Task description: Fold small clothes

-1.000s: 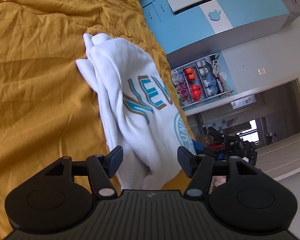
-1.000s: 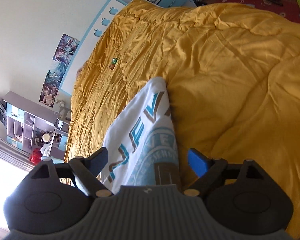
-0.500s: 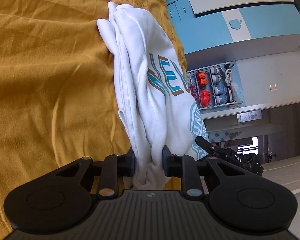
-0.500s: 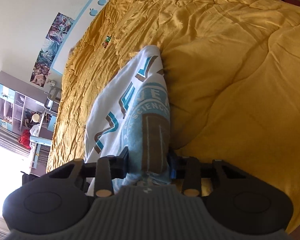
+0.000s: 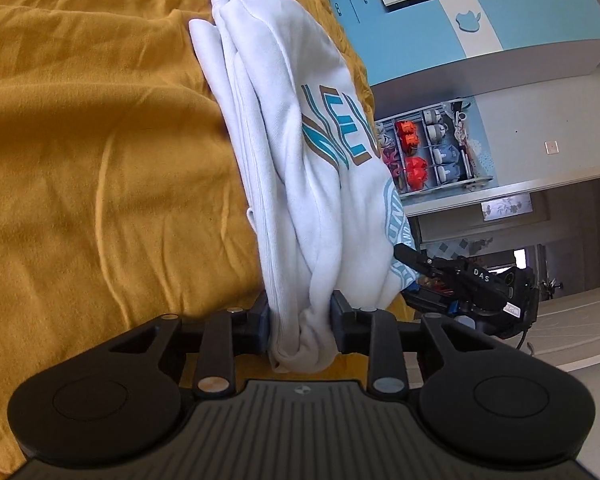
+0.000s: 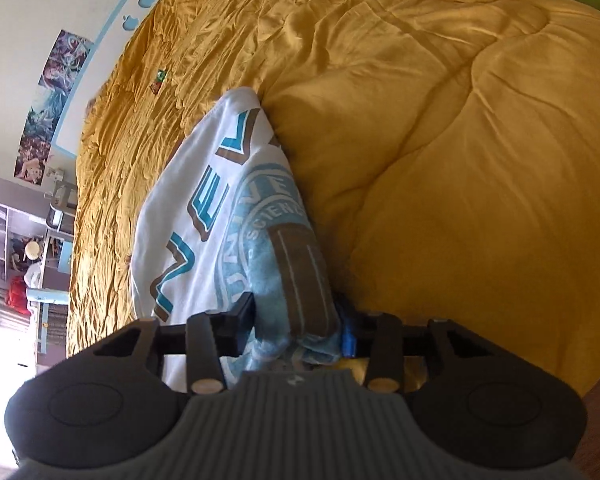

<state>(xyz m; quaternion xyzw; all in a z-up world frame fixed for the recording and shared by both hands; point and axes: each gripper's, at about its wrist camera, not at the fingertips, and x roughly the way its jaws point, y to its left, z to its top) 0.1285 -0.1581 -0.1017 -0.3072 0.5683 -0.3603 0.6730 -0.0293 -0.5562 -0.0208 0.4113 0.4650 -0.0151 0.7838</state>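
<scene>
Folded white sweatshirt (image 5: 300, 152) gripped over yellow bed (image 5: 100, 140).
Left gripper (image 5: 300, 326) and right gripper (image 6: 298, 322) fingers easing open, cloth still pinched.

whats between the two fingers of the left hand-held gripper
A bunched end of the white shirt, pinched between the left hand-held gripper's fingers though its jaws are opening; the left wrist view shows it.

Readable bits, mostly partial

White shirt (image 6: 188, 216) ahead of the claw: big teal letters "NEV", round seal with "UNIVE" and "SCIENC". Black device (image 5: 464, 284) off to the right: "DAS".
</scene>
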